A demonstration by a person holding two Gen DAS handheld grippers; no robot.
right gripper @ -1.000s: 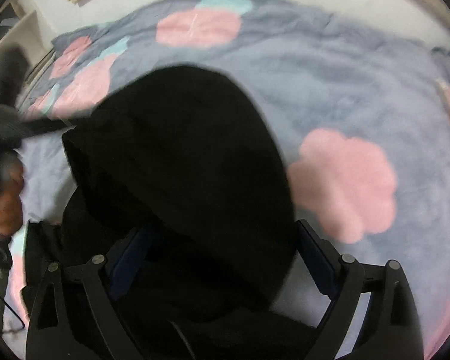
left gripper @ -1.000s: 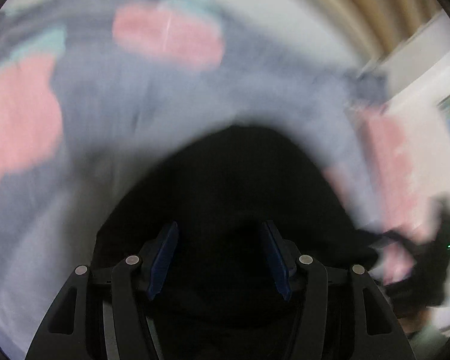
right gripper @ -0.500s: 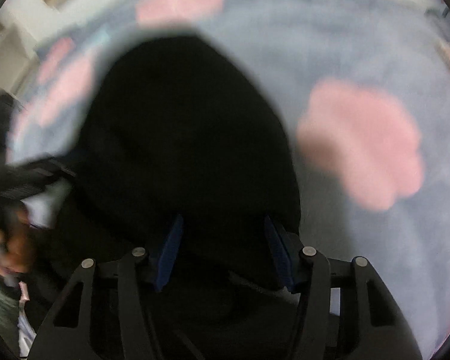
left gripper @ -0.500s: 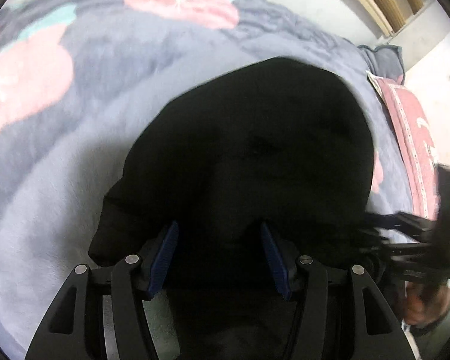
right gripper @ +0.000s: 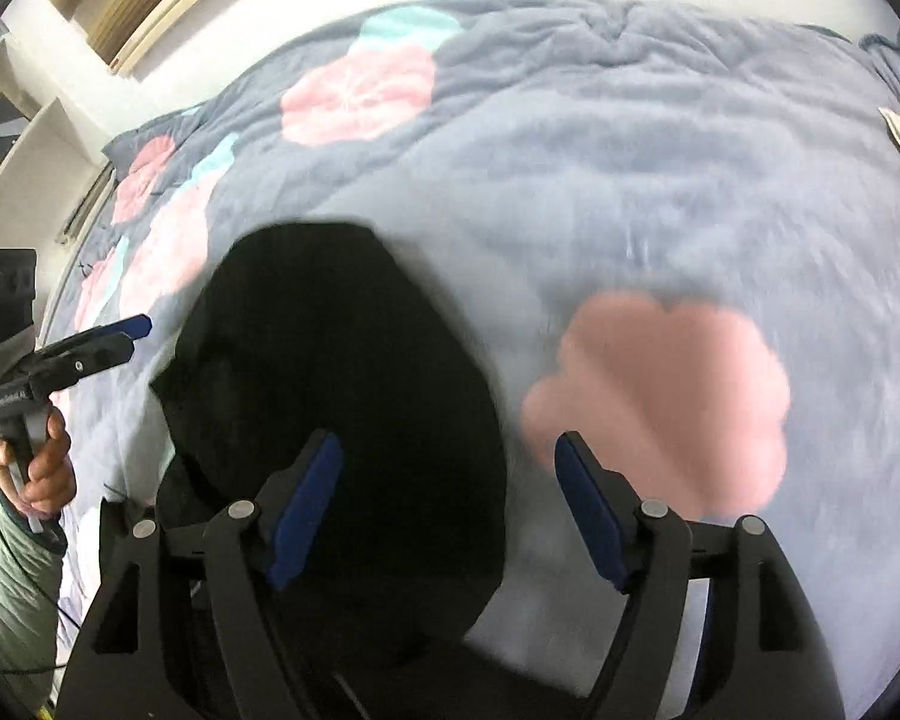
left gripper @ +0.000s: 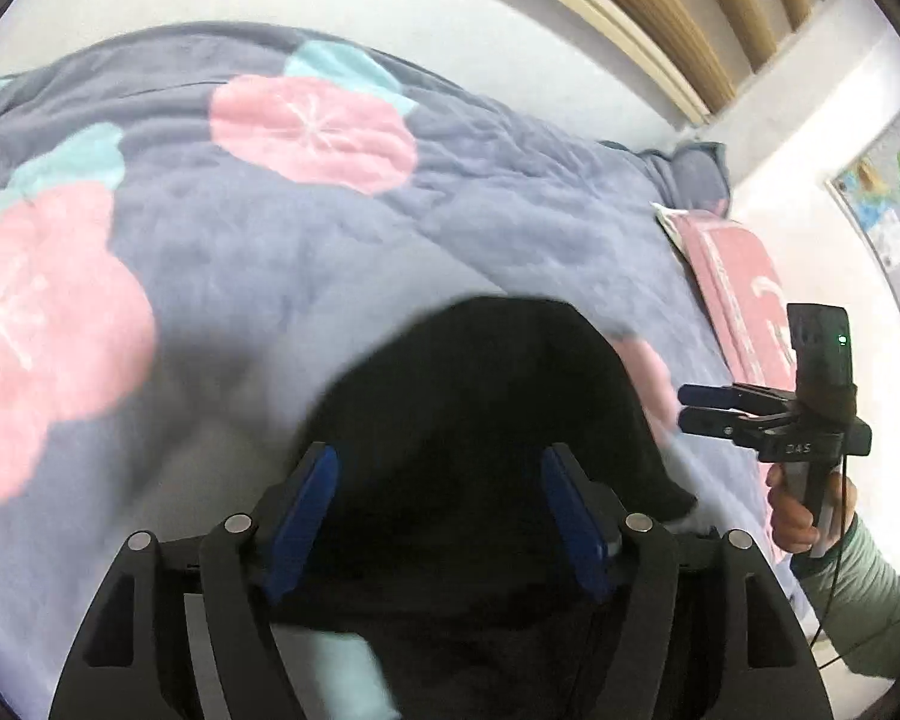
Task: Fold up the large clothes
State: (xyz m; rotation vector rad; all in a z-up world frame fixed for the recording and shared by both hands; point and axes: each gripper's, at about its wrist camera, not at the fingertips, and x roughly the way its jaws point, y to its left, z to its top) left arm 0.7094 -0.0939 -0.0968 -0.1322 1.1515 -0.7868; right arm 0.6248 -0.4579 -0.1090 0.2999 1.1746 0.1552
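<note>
Both grippers released, withdrawn; rounded black garment (right gripper: pixel 342 396) on plush floral blanket (right gripper: pixel 660 192).

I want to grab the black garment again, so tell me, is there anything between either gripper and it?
Nothing visible does. The black garment lies directly ahead of the open left gripper on the blanket. The open right gripper has it beneath its left finger, with only bare blanket nearby.

Black garment (right gripper: pixel 336 396) lies bunched, perhaps folded, on bed.
</note>
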